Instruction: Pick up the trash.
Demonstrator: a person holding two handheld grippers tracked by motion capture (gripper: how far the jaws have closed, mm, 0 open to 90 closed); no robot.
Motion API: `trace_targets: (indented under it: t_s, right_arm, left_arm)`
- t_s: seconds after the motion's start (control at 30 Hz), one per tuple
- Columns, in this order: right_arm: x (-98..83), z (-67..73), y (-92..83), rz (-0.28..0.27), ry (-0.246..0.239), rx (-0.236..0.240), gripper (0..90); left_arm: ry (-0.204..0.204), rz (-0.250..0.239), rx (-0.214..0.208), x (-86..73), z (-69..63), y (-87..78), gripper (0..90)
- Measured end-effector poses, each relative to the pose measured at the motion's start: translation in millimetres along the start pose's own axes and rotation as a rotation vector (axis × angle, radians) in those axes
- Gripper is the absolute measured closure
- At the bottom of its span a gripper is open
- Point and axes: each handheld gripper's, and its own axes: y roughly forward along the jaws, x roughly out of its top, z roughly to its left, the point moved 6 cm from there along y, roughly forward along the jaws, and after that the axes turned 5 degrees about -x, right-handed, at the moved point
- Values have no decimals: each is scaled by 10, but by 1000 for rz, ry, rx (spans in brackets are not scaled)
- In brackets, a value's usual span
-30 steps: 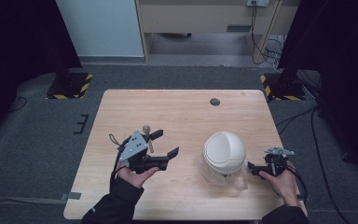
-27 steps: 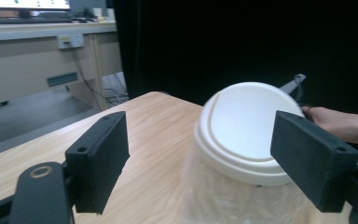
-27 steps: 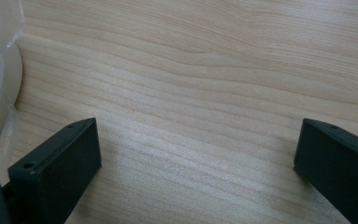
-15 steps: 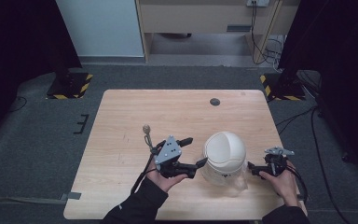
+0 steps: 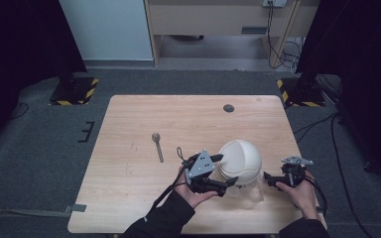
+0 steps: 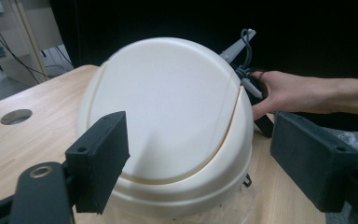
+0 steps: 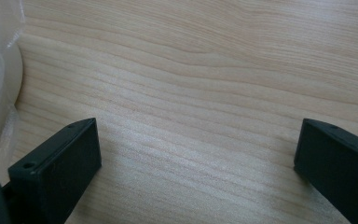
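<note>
Cream domed lid [image 6: 168,126] on a clear container near the tabletop's [image 5: 144,124] front edge looks light, rigid, slick; left gripper [image 6: 198,154] gapes around it empty, right gripper [image 7: 196,163] wide open, so grab the lower rim.

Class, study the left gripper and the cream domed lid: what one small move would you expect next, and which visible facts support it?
Probably the left gripper should ease a little further forward and close. Its jaws stand open on either side of the cream domed lid, not yet touching it. The right gripper waits open beside the container over bare table, so the left one seems set to take the lid.
</note>
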Motion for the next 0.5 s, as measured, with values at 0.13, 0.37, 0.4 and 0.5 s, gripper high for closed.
trace_targets:
  t_s: [0.13,0.37,0.4,0.5]
  right_arm:
    - [0,1,0,1,1,1,8]
    - [-2,2,-2,3,3,1,8]
    - [-1,1,-1,2,2,0,9]
    - [-1,1,-1,2,2,0,8]
  left_arm:
    - [2,22,-10,-24,-39,90,188]
    - [0,59,-17,-70,-66,197,184]
    - [-4,63,-19,-79,-70,219,184]
    - [-10,74,-25,-92,-77,278,184]
